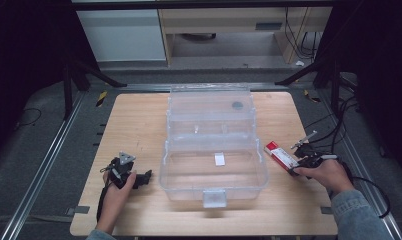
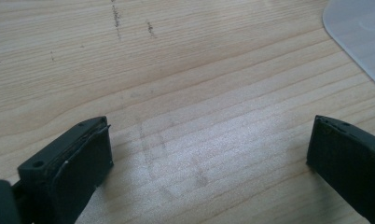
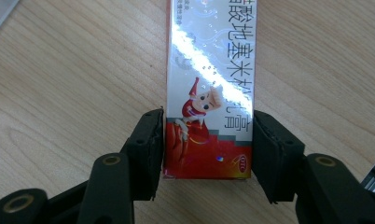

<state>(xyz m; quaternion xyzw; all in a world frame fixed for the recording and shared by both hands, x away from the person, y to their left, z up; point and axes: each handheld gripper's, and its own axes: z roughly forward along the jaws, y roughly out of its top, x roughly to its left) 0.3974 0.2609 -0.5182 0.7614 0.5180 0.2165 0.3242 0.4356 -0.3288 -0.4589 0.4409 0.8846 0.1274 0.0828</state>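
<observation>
A small red and white carton (image 1: pixel 281 155) with a cartoon figure and printed characters lies flat on the wooden table (image 1: pixel 139 120), to the right of a clear plastic box (image 1: pixel 163 167). My right gripper (image 1: pixel 292 166) reaches it from the right. In the right gripper view the carton (image 3: pixel 209 79) runs straight away from me, and my right gripper (image 3: pixel 208 140) has both pads pressed on the long sides of its near end. My left gripper (image 1: pixel 145 178) rests in a hand left of the clear box, jaws wide apart over bare wood (image 2: pixel 209 149).
The clear box stands open mid-table, its lid (image 1: pixel 209 102) raised at the back and a latch (image 1: pixel 214 197) at the front. One rounded corner of it (image 2: pixel 358 32) shows in the left gripper view. Dark floor, metal rails and cables surround the table.
</observation>
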